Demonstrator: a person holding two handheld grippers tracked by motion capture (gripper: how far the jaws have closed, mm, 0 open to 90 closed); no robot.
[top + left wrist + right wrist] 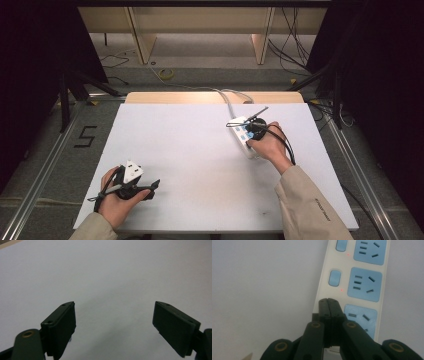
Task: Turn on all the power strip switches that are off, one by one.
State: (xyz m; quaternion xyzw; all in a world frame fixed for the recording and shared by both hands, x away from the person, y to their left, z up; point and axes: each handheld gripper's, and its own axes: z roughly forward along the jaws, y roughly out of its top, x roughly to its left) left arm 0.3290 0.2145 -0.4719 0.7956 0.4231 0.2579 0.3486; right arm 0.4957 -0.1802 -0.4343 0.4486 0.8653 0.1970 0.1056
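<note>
- Power strip (362, 277): flat on table (190, 160), far right side.
- Right gripper (328, 301): clenched, nothing between jaws, tips over strip's left edge, by a switch (334, 278).
- Left gripper (113, 315): jaws wide apart, well away from strip, near left.

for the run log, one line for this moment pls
right gripper: shut, tips over power strip switch column | left gripper: open, empty, above table
</note>
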